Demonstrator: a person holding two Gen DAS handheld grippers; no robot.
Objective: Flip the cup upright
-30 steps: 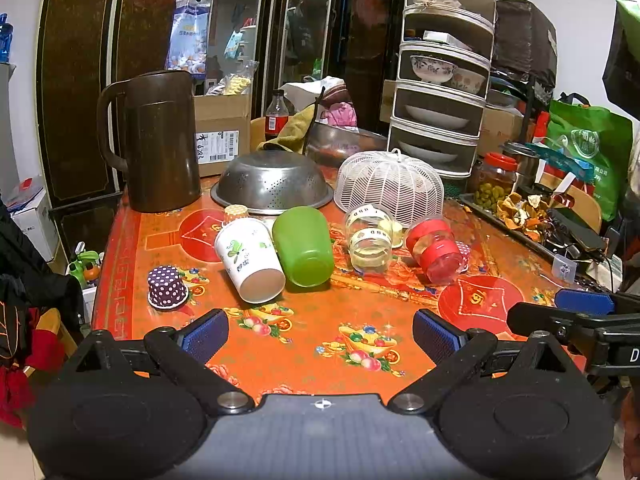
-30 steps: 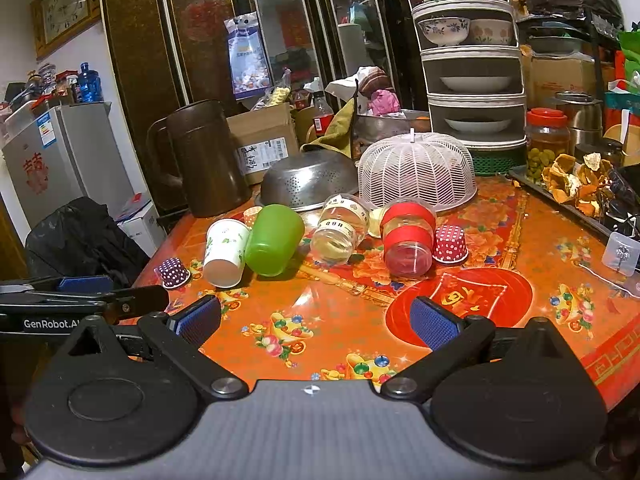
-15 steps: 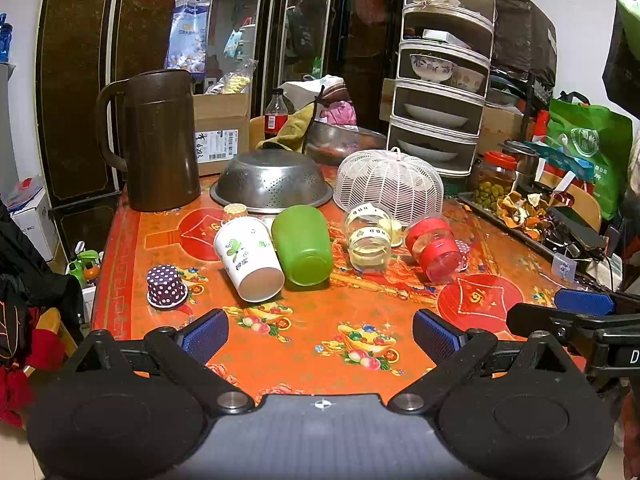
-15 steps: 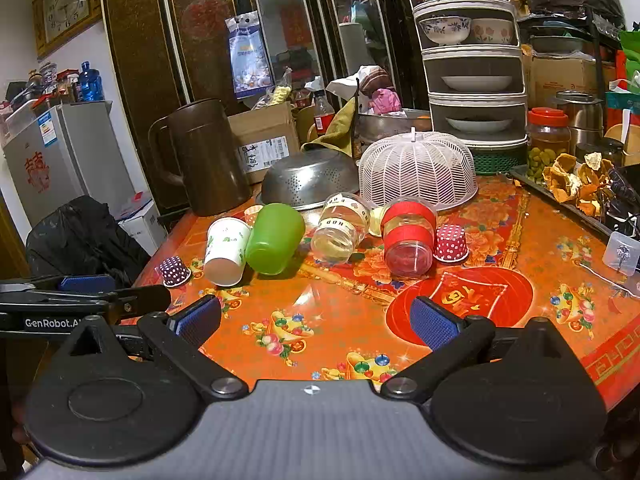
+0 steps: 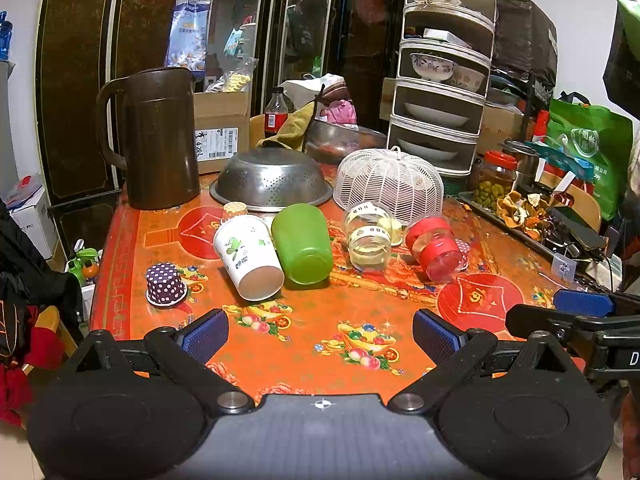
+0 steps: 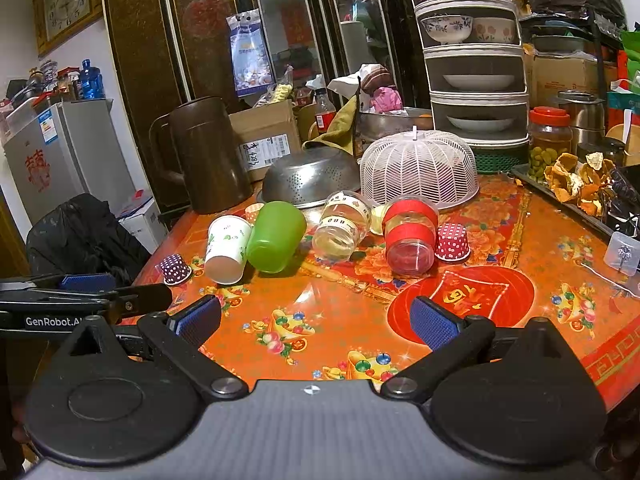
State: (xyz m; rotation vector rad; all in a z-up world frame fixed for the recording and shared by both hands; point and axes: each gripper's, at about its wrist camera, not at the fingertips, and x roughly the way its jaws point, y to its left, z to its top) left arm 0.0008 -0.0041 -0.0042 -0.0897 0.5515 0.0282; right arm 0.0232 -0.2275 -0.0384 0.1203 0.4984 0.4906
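Orange tabletop (image 5: 320, 320) carries four tipped cups — green cup (image 5: 302, 244) lies beside white paper cup (image 5: 248, 256). Left claw (image 5: 320, 334) and right claw (image 6: 316, 318) gape wide — empty.

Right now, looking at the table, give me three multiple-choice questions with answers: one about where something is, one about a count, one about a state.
1. What lies directly beside the green cup, on its left in the left wrist view?
A. white paper cup
B. brown pitcher
C. glass jar

2. How many cupcake liners show in the right wrist view?
A. one
B. two
C. three

3. How are the left hand-held gripper and right hand-held gripper set?
A. both shut
B. one shut on a cup
C. both open

Answers: 1 A, the white paper cup touches it. 2 C, purple, red, orange. 3 C, pads wide apart, nothing between.
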